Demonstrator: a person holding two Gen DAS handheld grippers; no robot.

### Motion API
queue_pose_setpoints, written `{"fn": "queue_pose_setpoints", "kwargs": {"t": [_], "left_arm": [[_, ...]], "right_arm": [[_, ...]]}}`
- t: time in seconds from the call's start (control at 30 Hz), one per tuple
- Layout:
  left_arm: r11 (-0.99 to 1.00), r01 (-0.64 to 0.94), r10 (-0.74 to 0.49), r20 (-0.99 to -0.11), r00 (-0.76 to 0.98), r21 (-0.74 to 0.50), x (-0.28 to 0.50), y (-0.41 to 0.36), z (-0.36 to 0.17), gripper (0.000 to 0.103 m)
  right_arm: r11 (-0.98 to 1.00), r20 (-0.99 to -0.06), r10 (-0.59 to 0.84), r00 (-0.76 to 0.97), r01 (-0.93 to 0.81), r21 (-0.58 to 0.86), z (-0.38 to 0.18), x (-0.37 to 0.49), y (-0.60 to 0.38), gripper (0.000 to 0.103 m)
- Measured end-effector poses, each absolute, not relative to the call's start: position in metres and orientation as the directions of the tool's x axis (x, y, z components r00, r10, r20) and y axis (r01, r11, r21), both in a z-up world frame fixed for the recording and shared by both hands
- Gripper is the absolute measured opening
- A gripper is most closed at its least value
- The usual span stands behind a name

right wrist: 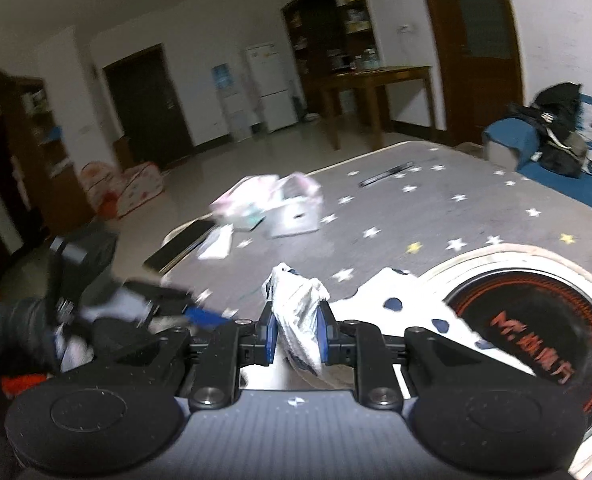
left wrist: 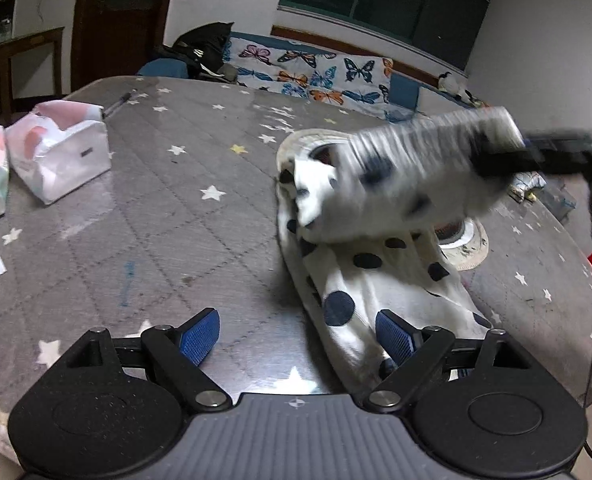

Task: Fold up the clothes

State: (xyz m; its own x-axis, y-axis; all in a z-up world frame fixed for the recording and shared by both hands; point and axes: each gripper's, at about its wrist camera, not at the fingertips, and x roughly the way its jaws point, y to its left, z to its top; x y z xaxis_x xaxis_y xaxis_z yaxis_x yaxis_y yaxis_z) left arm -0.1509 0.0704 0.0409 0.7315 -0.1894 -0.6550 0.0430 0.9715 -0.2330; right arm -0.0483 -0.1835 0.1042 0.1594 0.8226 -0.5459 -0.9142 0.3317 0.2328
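Cloth, left wrist view: white fabric with dark dots, the garment (left wrist: 379,280), lies on the grey star-print table cover (left wrist: 156,200), its far part lifted and blurred.
Left gripper (left wrist: 297,334): jaws spread wide, nothing between them; the right blue pad (left wrist: 393,334) rests against the garment's near end.
Right gripper (left wrist: 491,160), same view: blurred, carrying the lifted cloth above the rest.
Right wrist view: right gripper (right wrist: 296,336) has its jaws closed narrowly on a bunched corner of the garment.
Beneath: a round heater plate (right wrist: 535,320) lies partly under the cloth.
Nearby: tissue packs (left wrist: 64,152) lie well apart.
Risk: the near end looks unpinned, so the whole garment may drag instead of folding; the bunched grip could slip.
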Motion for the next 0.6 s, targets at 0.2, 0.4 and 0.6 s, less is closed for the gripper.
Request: {"fn": "queue_pose_setpoints", "kwargs": {"t": [0.2,0.4,0.6], "left_arm": [[0.974,-0.008,-0.144,-0.647,0.749,-0.226,-0.157,0.083,0.046,0.087],[0.975,-0.035,-0.114,-0.625,0.772,-0.22,-0.16,0.09,0.055,0.087],[0.974,-0.009,-0.13,-0.593,0.794,-0.225,-0.163,0.087,0.066,0.087]], "right_arm": [[0.268,-0.571,0.811,0.125,-0.948,0.173,0.092,-0.081,-0.192,0.02],[0.19,-0.61,0.786,0.1,-0.978,0.085,0.077,-0.113,-0.196,0.036],[0.155,-0.645,0.759,0.082,-0.986,0.057,0.069,-0.129,-0.199,0.036]]}}
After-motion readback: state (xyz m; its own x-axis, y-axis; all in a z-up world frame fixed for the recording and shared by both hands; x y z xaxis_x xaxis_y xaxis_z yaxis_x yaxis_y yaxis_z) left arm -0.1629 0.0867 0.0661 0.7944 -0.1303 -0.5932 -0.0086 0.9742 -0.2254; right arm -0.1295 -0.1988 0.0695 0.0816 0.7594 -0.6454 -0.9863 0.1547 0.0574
